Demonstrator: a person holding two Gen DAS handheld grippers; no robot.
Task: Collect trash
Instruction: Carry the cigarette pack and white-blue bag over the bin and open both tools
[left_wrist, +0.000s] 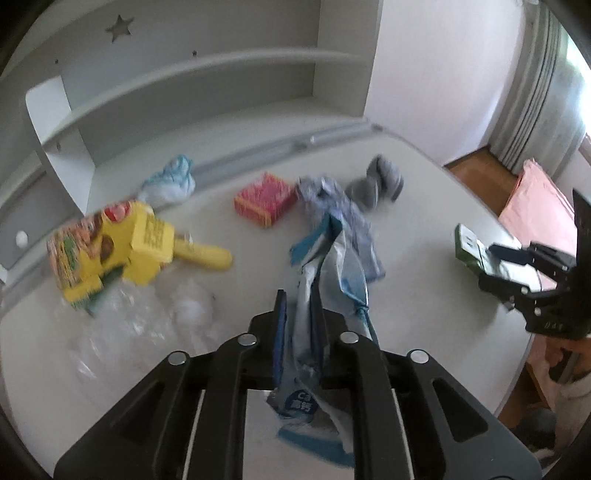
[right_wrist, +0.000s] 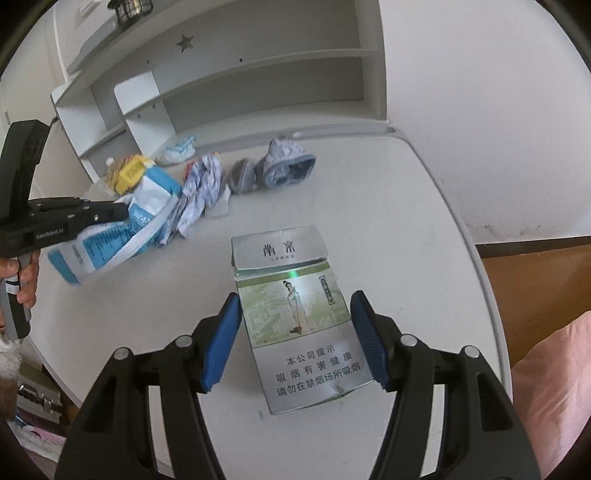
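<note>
Bottom centre of left wrist view: left gripper (left_wrist: 297, 314) pinching blue-and-white wrapper (left_wrist: 332, 273), jaws nearly together on crumpled foil. Wrapper long axis roughly vertical in frame, upper end toward frame centre, printed lower end trailing down between the gripper arms at bottom. Wrapper lifted off white table (left_wrist: 424, 192); blurred.

Same grip seen at left edge of right wrist view: left gripper (right_wrist: 123, 214) entering from left, wrapper (right_wrist: 122, 232) hanging from it, long axis slanting lower left to upper right. Hand (right_wrist: 27, 280) on grip handle at far left.

Lower centre of right wrist view: right gripper (right_wrist: 295, 332) spread wide around cigarette pack (right_wrist: 299, 325), blue pads (right_wrist: 221, 343) against both long sides of pack, left one touching, right one touching or just short, hard to tell. Pack face up, long axis running bottom to top of frame, tilted slightly left at top; flip lid end pointing away toward frame centre, warning text end nearest camera.

Right edge of left wrist view: right gripper (left_wrist: 491, 258) with cigarette pack (left_wrist: 476, 251) between its fingers, near table's right rim.

Other litter on table, left wrist view: yellow carton (left_wrist: 110, 251) at left, clear plastic (left_wrist: 129, 317) below it, red box (left_wrist: 264, 199) centre, pale blue crumpled paper (left_wrist: 170, 181) upper left, grey wad (left_wrist: 380, 181) upper centre. White shelf unit (left_wrist: 184, 74) across top.
</note>
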